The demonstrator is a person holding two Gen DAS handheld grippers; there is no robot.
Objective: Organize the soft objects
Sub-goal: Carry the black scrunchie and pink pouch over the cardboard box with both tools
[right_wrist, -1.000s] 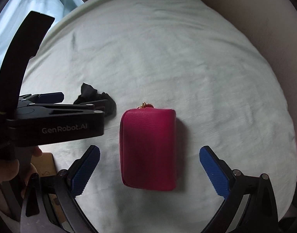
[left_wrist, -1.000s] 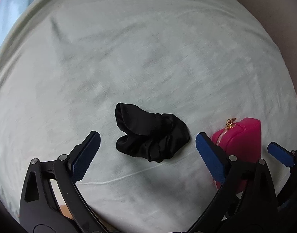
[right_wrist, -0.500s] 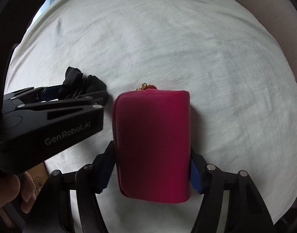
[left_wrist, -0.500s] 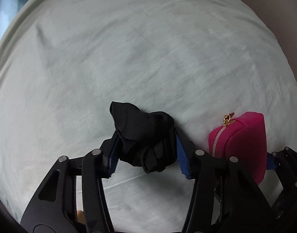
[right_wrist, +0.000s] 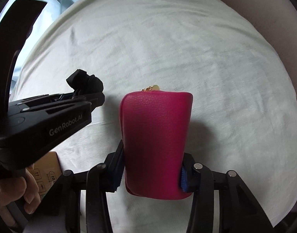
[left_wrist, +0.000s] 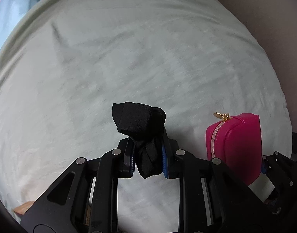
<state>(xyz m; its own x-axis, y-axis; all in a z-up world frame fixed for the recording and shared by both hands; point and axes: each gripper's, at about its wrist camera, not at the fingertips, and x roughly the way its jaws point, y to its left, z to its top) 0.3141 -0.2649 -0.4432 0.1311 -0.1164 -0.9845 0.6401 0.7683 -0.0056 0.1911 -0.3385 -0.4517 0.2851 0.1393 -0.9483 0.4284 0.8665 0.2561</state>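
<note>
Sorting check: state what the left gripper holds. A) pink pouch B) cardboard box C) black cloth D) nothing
C: the left gripper is shut on the bunched black cloth, while the pink pouch sits between the right gripper's closing jaws.

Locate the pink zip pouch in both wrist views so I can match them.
Left wrist view: pink zip pouch at lower right, gold zipper pull up, beside the black fabric pinched in the left tool.
Right wrist view: pouch at centre, between the pads of the closing right tool.
Shared landmark: the black fabric, left of the pouch in both views.
</note>
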